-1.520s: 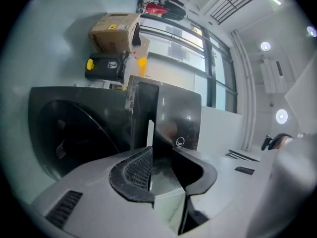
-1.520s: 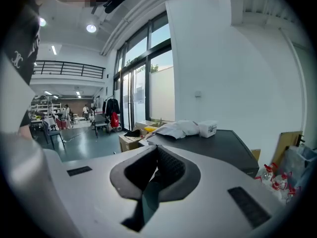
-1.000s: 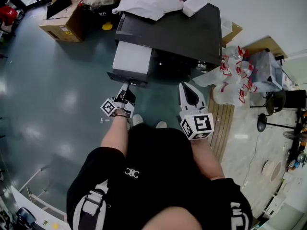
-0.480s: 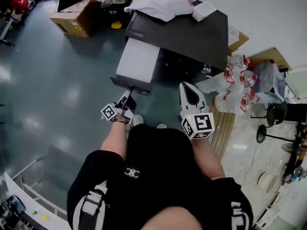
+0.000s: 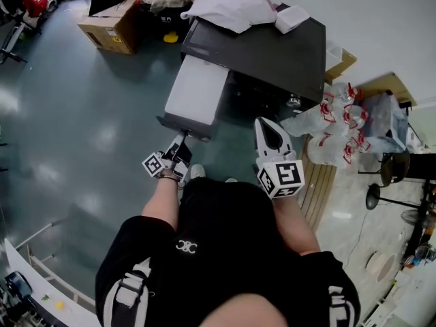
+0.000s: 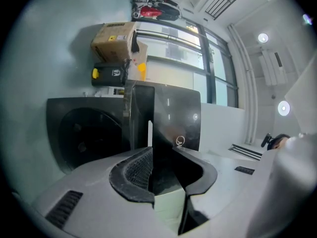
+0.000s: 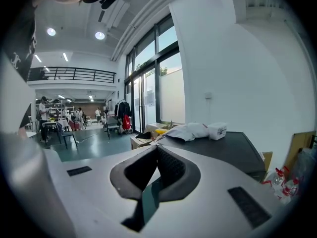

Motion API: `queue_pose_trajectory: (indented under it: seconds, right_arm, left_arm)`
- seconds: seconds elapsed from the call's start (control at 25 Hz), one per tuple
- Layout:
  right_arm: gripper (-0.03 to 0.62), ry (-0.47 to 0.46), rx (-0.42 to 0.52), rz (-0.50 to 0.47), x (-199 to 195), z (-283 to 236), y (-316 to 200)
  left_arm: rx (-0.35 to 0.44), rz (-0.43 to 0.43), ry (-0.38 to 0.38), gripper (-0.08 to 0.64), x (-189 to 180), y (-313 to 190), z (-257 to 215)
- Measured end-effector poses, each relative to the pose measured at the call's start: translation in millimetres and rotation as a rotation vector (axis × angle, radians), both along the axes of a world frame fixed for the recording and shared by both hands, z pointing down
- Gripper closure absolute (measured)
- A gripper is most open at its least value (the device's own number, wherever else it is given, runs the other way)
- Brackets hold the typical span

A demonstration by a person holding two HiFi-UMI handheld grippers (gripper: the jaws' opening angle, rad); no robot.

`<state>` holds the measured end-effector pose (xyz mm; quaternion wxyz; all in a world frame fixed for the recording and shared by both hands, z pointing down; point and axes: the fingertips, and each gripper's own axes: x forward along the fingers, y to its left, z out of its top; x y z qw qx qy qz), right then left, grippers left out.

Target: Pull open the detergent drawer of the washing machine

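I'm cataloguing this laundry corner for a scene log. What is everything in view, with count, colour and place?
washing machine: one, dark grey, against the wall
detergent drawer: one, white top, dark front, pulled out toward the person
cloth heap: one, white, on the machine's top
small box: one, white, beside the cloth
cardboard box: one, brown, on the floor left of the machine
bottles: several, clear with red caps, right of the machine
left gripper: one, white, shut on the drawer's front
right gripper: one, white, shut, empty
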<state>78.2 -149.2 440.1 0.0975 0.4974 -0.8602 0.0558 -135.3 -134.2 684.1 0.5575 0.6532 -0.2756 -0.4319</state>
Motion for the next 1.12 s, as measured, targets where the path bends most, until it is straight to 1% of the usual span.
queue_pose_trajectory:
  seconds: [0.24, 0.48, 0.56, 0.84, 1.0, 1.12]
  right_arm:
    - [0.591, 0.006, -0.001, -0.021, -7, -2, 7]
    - [0.591, 0.019, 0.001, -0.019, -13, -3, 10]
    - [0.591, 0.02, -0.006, -0.015, -13, -2, 13]
    - [0.591, 0.024, -0.014, 0.007, -12, 1, 19]
    - [0.591, 0.02, -0.018, 0.013, -13, 3, 21]
    - [0.591, 0.012, -0.016, 0.007, -16, 2, 21]
  left_arm:
    - [-0.012, -0.016, -0.006, 0.449, -4, 11, 3]
    - [-0.063, -0.039, 0.0, 0.449, -10, 13, 18]
    - [-0.069, -0.04, 0.002, 0.449, -13, 14, 21]
    - [-0.048, -0.014, 0.017, 0.453, -13, 13, 20]
    - [-0.046, 0.002, 0.013, 0.449, -13, 12, 19]
    - [-0.067, 0.02, 0.002, 0.446, -11, 11, 18]
